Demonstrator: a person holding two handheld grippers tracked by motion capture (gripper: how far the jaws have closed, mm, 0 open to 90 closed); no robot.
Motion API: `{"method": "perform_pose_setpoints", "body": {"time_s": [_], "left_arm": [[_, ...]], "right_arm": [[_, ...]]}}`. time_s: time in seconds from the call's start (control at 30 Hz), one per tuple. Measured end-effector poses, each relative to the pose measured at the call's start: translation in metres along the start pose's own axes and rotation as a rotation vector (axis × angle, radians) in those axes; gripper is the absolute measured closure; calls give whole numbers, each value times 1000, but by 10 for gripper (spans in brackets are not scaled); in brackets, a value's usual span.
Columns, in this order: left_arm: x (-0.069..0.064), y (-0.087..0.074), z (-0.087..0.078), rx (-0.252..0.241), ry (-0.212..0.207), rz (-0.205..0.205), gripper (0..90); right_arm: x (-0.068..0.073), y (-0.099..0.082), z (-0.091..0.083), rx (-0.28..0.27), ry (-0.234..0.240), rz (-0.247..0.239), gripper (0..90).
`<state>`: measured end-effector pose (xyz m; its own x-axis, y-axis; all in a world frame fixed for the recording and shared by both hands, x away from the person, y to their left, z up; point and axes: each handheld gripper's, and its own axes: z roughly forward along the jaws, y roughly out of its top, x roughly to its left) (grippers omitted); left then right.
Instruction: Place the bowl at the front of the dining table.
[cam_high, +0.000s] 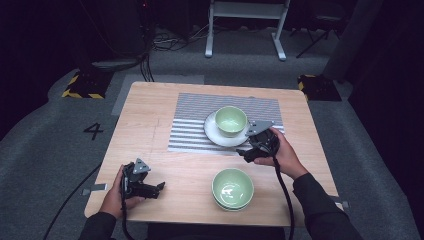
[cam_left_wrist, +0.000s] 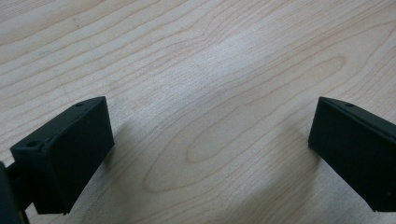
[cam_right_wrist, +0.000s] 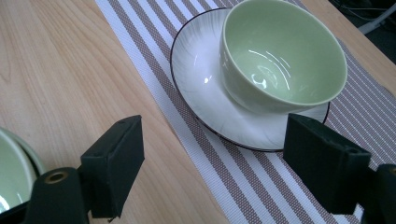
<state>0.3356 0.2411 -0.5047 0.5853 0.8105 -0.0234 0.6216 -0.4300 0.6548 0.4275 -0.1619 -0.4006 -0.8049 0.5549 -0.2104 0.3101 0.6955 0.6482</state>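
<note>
One wooden table (cam_high: 150, 120) with striped placemat (cam_high: 195, 115) on grey carpet (cam_high: 45, 135).

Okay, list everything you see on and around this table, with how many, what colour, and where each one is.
Table: one, light wood, centre of the high view.
Placemat: one, grey and white stripes, far middle of the table.
Plate: one, white with a dark rim, on the placemat.
Bowl on the plate: one, pale green, empty, upright.
Stacked bowls: looks like two, pale green, near edge of the table, right of centre.
Frame legs: one white stand, on the floor beyond the table.
Floor blocks: two, black with yellow stripes, by the far corners.
Left gripper: black, jaws open over bare wood, near left.
Right gripper: black, jaws open, beside the plate.
Hands: two, dark sleeves, one holding each gripper.
</note>
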Motion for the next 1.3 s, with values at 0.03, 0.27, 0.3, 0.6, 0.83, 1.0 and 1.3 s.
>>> {"method": "perform_pose_setpoints", "body": {"time_s": [0.03, 0.27, 0.3, 0.6, 0.83, 1.0, 1.3], "left_arm": [[0, 0, 0, 1, -1, -1, 0], [0, 0, 0, 1, -1, -1, 0], [0, 0, 0, 0, 0, 0, 0], [0, 0, 0, 1, -1, -1, 0], [0, 0, 0, 0, 1, 0, 0], [0, 0, 0, 0, 0, 1, 0], [0, 0, 0, 1, 0, -2, 0]], "right_arm": [[0, -1, -1, 2, 1, 1, 206], [2, -8, -4, 22, -2, 0, 206], [3, -9, -4, 20, 1, -3, 207], [9, -15, -12, 21, -5, -36, 209], [14, -19, -15, 48, -9, -53, 211], [15, -24, -18, 63, -16, -61, 211], [20, -31, -26, 90, -32, -79, 211]]}}
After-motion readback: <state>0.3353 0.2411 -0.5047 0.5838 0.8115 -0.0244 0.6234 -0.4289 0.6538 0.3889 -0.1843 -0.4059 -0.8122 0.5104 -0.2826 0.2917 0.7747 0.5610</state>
